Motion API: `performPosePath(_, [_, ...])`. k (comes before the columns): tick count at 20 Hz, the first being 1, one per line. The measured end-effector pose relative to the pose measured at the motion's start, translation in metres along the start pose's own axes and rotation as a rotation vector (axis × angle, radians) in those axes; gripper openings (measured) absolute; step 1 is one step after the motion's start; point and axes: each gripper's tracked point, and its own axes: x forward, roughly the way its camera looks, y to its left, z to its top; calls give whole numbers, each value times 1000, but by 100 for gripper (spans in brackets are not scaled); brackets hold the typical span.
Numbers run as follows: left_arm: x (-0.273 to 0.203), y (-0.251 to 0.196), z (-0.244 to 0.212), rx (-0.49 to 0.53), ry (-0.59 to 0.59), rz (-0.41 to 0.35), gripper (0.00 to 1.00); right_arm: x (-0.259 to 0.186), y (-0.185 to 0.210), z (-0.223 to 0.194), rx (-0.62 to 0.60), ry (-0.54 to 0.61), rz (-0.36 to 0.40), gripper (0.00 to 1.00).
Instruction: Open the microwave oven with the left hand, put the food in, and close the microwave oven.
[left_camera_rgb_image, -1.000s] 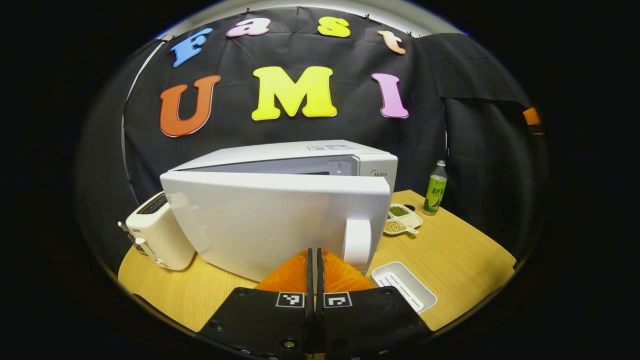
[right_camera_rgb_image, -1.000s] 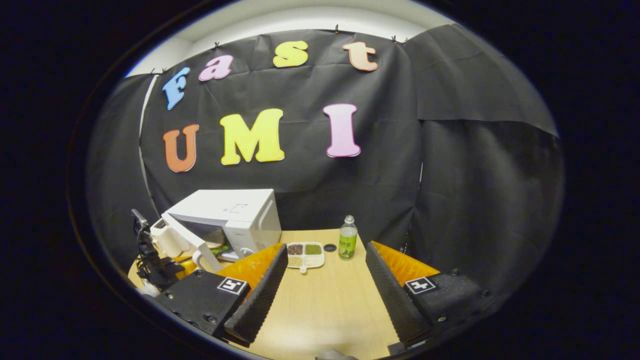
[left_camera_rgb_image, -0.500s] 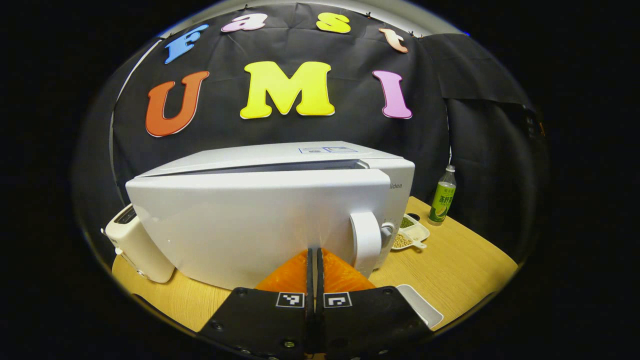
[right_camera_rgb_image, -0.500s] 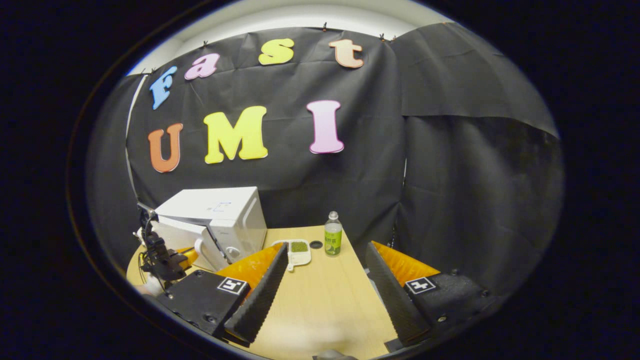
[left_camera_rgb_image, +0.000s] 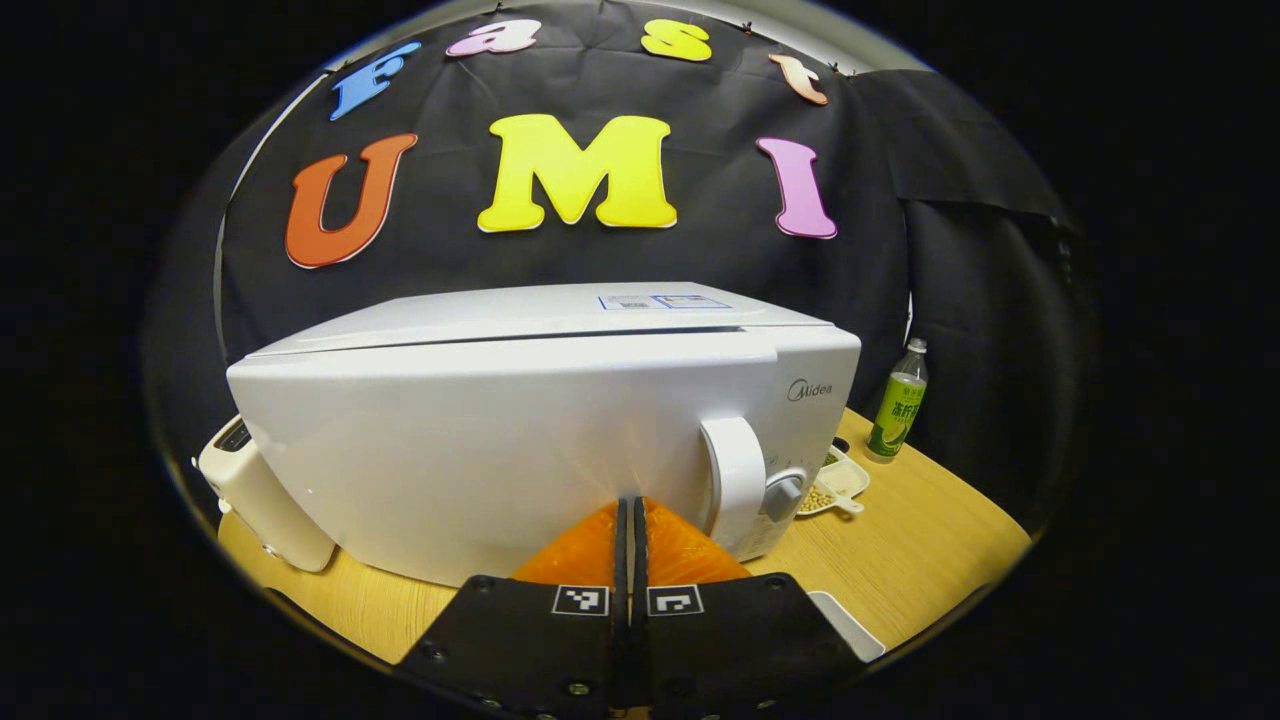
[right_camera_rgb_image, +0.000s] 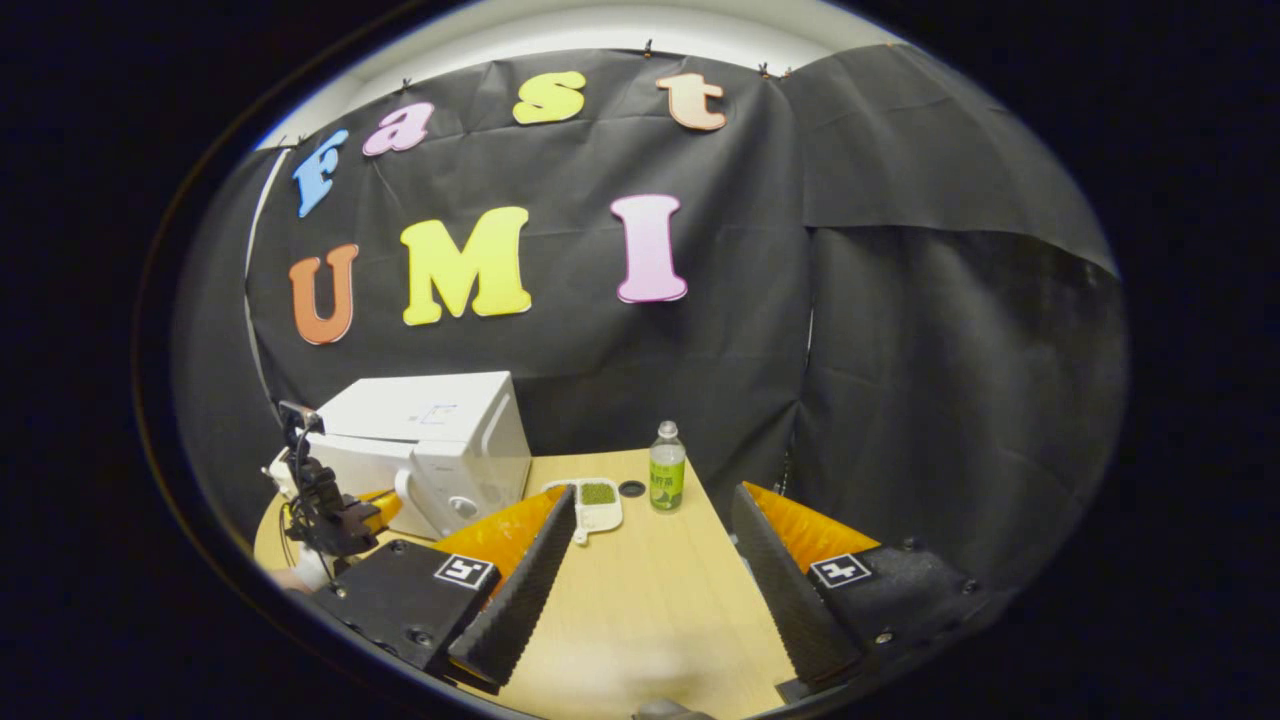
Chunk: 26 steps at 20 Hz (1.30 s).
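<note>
Left gripper view: closed left gripper (left_camera_rgb_image: 627, 505) presses microwave door (left_camera_rgb_image: 480, 450).

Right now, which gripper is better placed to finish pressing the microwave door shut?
Left. The left gripper, jaws together, sits right against the microwave door, just left of its handle. The right gripper is open over bare table, well away from the microwave.

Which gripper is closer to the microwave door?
Left. The left gripper has its shut fingertips right at the microwave door, beside the handle. The right gripper hangs open over the table, well back from the microwave.
</note>
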Motion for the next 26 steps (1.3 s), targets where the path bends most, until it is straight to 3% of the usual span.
performPosePath(2, [9, 1, 6, -6, -10, 10, 0, -1, 6, 3, -3, -5, 8, 100])
performPosePath(3, [15, 0, 0, -23, 45, 25, 0, -3, 9, 4, -11, -7, 14, 100])
performPosePath(8, [-1, -8, 12, -36, 8, 30, 0, -8, 23, 9, -37, -26, 41, 100])
performPosePath(9, [-8, -5, 16, -35, -2, 35, 10, -9, 24, 10, -44, -32, 43, 100])
performPosePath(10, [-17, -1, 22, -34, -11, 49, 0, -10, 27, 9, -43, -34, 50, 100])
performPosePath(14, [-64, 5, 54, -4, -81, 50, 0, -16, 42, 10, -36, -41, 87, 100])
performPosePath(17, [-88, 15, 66, 38, -117, 85, 94, -21, 55, 9, -41, -49, 110, 100])
performPosePath(21, [-115, 9, 75, 51, -135, 77, 95, -31, 69, 8, -48, -54, 136, 100])
performPosePath(22, [-122, 8, 80, 56, -148, 74, 95, -35, 70, 7, -51, -56, 138, 92])
performPosePath(24, [-139, 5, 86, 52, -158, 60, 94, -42, 75, 7, -57, -65, 145, 92])
performPosePath(25, [-150, 8, 92, 52, -165, 66, 95, -46, 77, 9, -58, -72, 148, 100])
performPosePath(26, [-162, 10, 97, 55, -181, 71, 96, -49, 79, 10, -60, -78, 149, 92])
